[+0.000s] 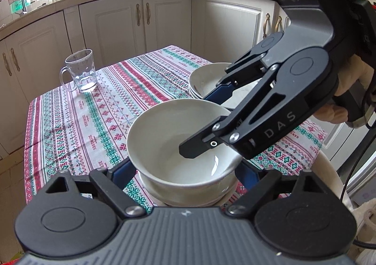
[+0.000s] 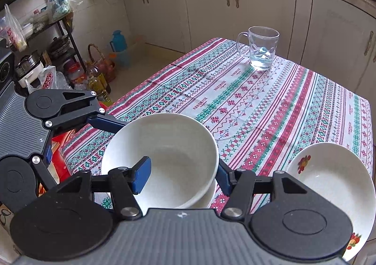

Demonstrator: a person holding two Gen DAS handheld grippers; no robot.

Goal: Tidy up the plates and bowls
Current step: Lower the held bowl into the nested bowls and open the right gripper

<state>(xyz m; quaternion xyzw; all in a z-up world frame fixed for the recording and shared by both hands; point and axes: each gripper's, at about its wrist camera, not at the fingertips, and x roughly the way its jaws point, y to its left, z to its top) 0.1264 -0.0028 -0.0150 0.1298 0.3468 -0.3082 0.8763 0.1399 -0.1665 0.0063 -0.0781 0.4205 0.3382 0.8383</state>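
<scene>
A white bowl [image 1: 174, 138] [image 2: 164, 152] sits stacked on other white bowls [image 1: 188, 196] near the table's front edge. My right gripper [image 2: 183, 174] [image 1: 202, 121] straddles its rim, one blue-padded finger inside the bowl and one outside, with a visible gap, so it is open. My left gripper [image 1: 185, 172] is open with its fingers on either side of the bowl stack, low down; in the right wrist view one of its fingers [image 2: 105, 121] lies along the bowl's far left side. A stack of white flower-patterned plates [image 2: 333, 185] [image 1: 204, 79] lies to the right.
A glass mug [image 1: 81, 72] [image 2: 260, 47] stands at the far corner of the patterned tablecloth [image 1: 94, 124]. White kitchen cabinets [image 1: 141, 20] line the walls. A cluttered shelf and bottles [image 2: 47, 58] stand on the floor to the left.
</scene>
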